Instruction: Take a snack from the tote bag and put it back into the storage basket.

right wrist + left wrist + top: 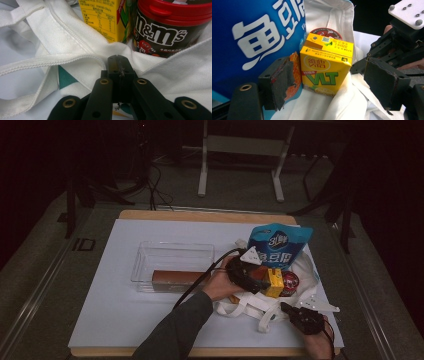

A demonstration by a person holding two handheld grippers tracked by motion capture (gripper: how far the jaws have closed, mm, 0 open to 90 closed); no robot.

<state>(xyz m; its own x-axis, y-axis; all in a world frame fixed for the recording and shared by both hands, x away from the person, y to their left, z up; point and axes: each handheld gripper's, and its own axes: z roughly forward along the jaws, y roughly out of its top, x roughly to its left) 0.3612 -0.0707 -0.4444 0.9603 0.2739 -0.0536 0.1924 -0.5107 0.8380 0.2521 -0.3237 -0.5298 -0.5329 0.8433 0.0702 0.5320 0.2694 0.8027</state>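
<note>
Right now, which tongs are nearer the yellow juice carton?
Left. The left tongs stand open right at the yellow juice carton, pads on either side of it. The right tongs sit shut at the white tote bag rim, nearer the person.

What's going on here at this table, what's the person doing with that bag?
A person is working at a white tote bag that holds a blue snack pouch, a yellow drink carton and an M&M's tub. The left tool stands open around the carton, pads not touching it. The right tool is shut on the bag's edge, with a brown box in the clear bin.
</note>
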